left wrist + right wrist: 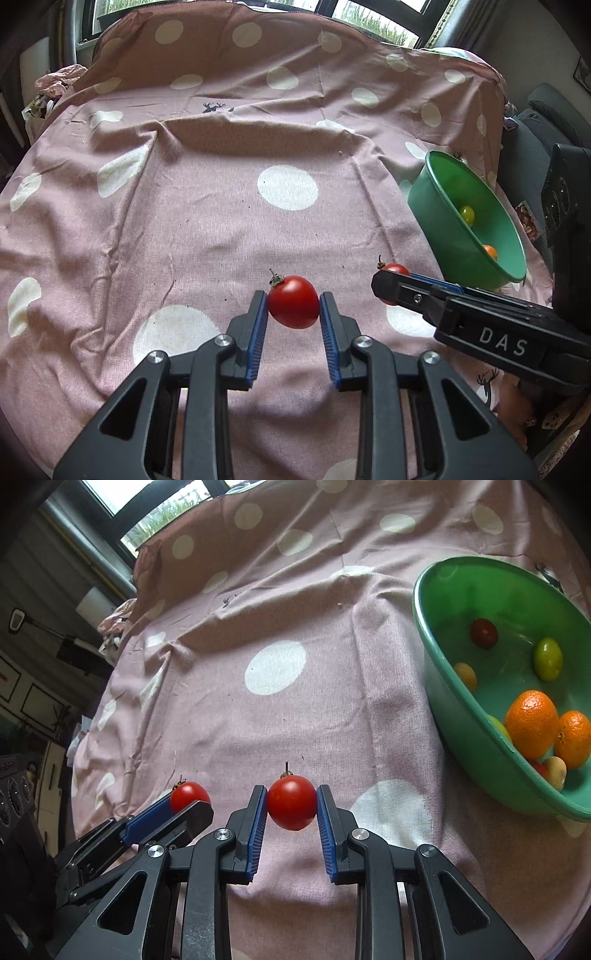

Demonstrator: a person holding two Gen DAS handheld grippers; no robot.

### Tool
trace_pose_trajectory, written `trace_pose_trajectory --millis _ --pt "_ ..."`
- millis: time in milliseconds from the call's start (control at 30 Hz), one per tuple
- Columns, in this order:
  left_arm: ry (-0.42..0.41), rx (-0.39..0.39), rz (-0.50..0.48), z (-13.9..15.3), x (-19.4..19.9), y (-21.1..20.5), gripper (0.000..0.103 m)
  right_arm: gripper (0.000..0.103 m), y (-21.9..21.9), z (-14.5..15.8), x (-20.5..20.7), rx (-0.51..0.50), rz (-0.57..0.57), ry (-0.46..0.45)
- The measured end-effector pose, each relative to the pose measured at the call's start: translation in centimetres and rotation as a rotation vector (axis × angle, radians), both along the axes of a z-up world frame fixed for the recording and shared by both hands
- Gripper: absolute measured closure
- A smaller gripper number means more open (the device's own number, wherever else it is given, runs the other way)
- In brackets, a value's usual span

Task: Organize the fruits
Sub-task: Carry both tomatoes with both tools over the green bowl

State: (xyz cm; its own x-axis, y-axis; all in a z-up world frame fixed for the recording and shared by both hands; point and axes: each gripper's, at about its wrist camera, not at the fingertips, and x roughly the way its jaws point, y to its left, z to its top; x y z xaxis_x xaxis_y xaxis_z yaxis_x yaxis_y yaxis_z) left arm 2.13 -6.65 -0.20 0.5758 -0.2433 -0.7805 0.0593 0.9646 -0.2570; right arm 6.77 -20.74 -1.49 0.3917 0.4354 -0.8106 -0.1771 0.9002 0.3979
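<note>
Two red cherry tomatoes are held above a pink, white-dotted cloth, one in each gripper. The left gripper has its blue-padded fingers closed on the sides of the left tomato, whose dried stem points up and to the left. The right gripper grips the right tomato the same way, stem upright. Both fruits appear lifted clear of the cloth.

The two grippers sit side by side, near each other. From the left wrist view the right gripper comes in from the right edge, its black body lettered "DAS", with its tomato partly hidden behind a finger.

Further right on the cloth stands a green bowl. Inside it lie two oranges, a green tomato, a dark red tomato and a few other small fruits that are only partly visible.

Beyond the cloth, a window shows greenery outside.
</note>
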Motion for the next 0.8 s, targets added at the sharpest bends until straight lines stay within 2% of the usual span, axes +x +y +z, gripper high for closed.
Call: trace_pose_trajectory --millis 233,400,633,800 --pt "-0.121 0.010 -0.019 3.8 -0.4 -2.4 0.075 0.077 -2.3 3.4 -0.5 0.044 -0.053 -0.106" --pt "-0.204 -0.009 -0.040 5.9 0.0 -5.0 0.075 0.077 -5.8 5.4 -0.8 0.070 -0.151 -0.187" --pt "-0.251 -0.077 -0.105 7.5 1.5 -9.0 0.075 0.077 -11.2 6.8 -1.4 0.057 -0.322 -0.265" --pt "-0.243 -0.103 -0.164 7.4 2.9 -12.1 0.075 0.077 -14.2 6.7 -1.6 0.027 -0.413 -0.286"
